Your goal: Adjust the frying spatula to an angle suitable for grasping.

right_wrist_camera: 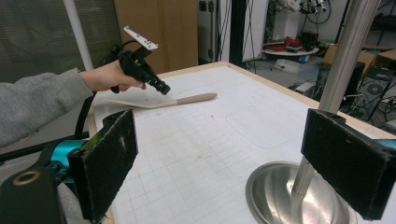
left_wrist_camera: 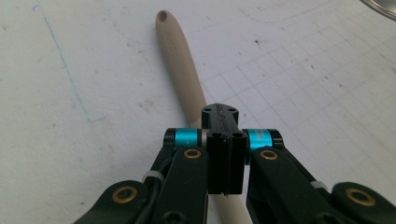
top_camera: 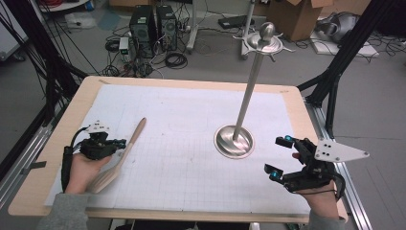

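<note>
The worktop (top_camera: 287, 103) carries a steel stand (top_camera: 234, 140). Left of the stand lies a wooden spatula (top_camera: 120, 155). The spatula's handle hole is seen in the left gripper view, where the left gripper (left_wrist_camera: 225, 135) is pressed together above the handle. The right gripper (top_camera: 280, 155), right of the stand, is held with jaws spread.

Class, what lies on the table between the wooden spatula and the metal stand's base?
Nothing: only bare gridded paper separates the wooden spatula from the metal stand's base, as the high view shows.
</note>
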